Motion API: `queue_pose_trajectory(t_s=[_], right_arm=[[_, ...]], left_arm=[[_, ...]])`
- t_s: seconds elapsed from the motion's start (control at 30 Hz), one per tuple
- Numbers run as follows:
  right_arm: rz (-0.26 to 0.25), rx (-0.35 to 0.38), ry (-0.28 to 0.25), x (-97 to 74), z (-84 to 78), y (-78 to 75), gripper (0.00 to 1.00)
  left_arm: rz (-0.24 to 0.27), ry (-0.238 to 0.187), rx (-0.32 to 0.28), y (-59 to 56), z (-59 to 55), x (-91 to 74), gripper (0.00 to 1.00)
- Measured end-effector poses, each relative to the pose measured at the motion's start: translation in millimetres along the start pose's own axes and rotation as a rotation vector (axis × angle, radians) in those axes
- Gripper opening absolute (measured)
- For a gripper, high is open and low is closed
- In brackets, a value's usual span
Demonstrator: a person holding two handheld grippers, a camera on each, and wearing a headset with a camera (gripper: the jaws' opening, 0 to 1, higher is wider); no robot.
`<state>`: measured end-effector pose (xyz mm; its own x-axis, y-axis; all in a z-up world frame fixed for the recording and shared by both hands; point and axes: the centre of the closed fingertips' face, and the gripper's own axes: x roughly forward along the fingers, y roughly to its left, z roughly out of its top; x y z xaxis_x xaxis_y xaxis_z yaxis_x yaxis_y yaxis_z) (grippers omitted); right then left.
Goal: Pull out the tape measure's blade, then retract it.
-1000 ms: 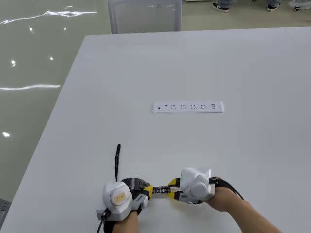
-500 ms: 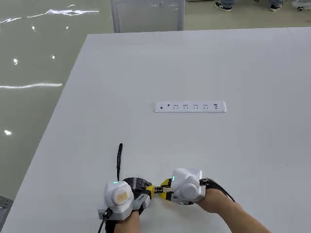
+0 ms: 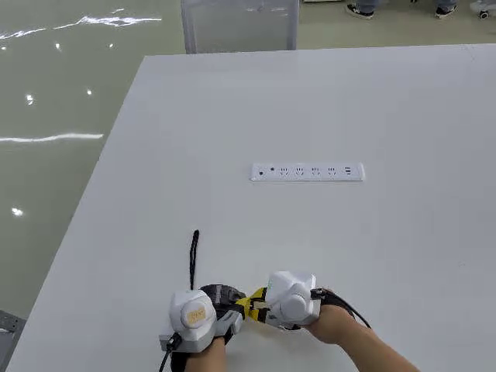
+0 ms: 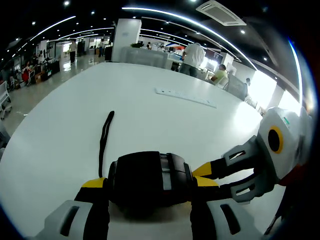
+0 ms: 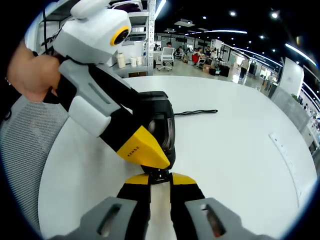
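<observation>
The black tape measure [image 4: 149,176] lies near the table's front edge, and my left gripper [image 4: 150,184] is shut on its body between yellow-tipped jaws. In the head view the tape measure [image 3: 222,295] sits between my left gripper [image 3: 229,307] and right gripper [image 3: 256,304]. My right gripper [image 5: 160,181] is shut on the blade tip [image 5: 159,174], right against the case [image 5: 161,125]. Hardly any blade shows between them. The case's black wrist strap [image 3: 194,254] trails away across the table.
A white power strip [image 3: 308,171] lies mid-table, well beyond the grippers. The white table [image 3: 372,101] stretches wide to the right and back. Its left edge [image 3: 93,178] drops to a glossy floor. A grey chair back [image 3: 239,23] stands at the far edge.
My right gripper has moved left toward the tape measure, and the short length of drawn-out blade has gone back into the case. The left gripper has held still.
</observation>
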<state>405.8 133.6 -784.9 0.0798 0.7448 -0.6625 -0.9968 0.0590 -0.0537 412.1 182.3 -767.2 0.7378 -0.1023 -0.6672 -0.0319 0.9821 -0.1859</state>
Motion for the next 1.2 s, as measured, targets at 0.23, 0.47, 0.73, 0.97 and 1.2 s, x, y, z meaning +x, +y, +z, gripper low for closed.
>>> queue_pose_trajectory(t_s=[0.23, 0.47, 0.73, 0.97, 1.2], right_arm=[[-0.011, -0.002, 0.007, 2.5, -3.0, 0.6, 0.13], [-0.03, 0.013, 0.016, 3.7, -6.5, 3.3, 0.14], [-0.043, -0.003, 0.019, 4.2, -6.4, 2.4, 0.15], [-0.043, 0.041, 0.022, 2.3, -6.7, 3.3, 0.15], [-0.055, 0.064, 0.02, -6.0, -5.6, 0.1, 0.22]], left_arm=[[-0.006, 0.005, 0.013, -1.4, -0.4, -0.3, 0.64], [-0.006, 0.005, 0.068, -4.4, -2.6, 0.2, 0.65], [0.001, 0.001, 0.077, -3.9, -1.8, 1.6, 0.65], [0.004, -0.002, 0.078, -4.5, -0.8, 0.4, 0.66], [-0.008, 0.004, 0.081, -3.8, -2.3, 1.4, 0.66]])
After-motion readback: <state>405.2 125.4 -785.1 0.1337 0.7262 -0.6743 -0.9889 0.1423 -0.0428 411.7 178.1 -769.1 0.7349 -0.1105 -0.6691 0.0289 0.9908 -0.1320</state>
